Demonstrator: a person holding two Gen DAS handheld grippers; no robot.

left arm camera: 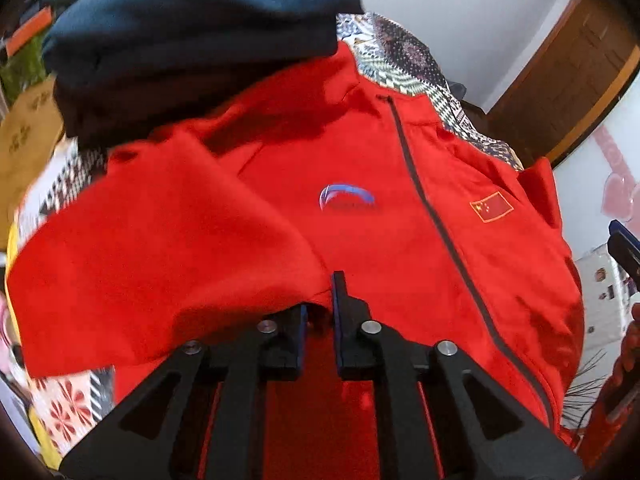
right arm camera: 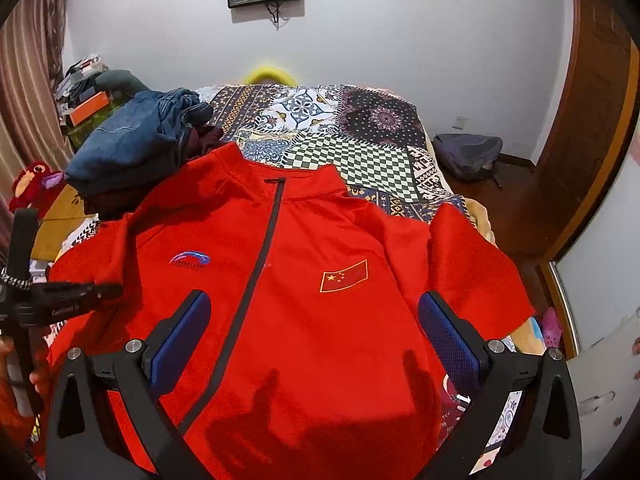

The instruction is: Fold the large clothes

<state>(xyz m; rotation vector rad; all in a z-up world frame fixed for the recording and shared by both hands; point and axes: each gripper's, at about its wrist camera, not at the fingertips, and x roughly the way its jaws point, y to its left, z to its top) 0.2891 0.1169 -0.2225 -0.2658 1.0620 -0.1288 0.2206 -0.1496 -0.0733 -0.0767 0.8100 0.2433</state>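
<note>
A red zip-up jacket (left arm camera: 400,240) lies front side up on the patterned bed cover (right arm camera: 360,128), collar at the far end. My left gripper (left arm camera: 322,296) is nearly shut, and the hem of the jacket's sleeve (left arm camera: 160,260) runs in between its fingers, the cloth draped over the left finger. The sleeve lies across the jacket's side, near the blue chest logo (left arm camera: 346,198). From the right wrist view the left gripper (right arm camera: 100,292) shows at the jacket's left edge. My right gripper (right arm camera: 314,308) stands wide open above the jacket (right arm camera: 320,340), below the flag patch (right arm camera: 344,276), holding nothing.
A pile of dark blue and maroon clothes (right arm camera: 132,148) sits on the bed just beyond the jacket's left shoulder. A grey backpack (right arm camera: 468,152) lies on the floor to the right of the bed, near a wooden door (right arm camera: 592,120). A red plush toy (right arm camera: 34,184) sits at the left.
</note>
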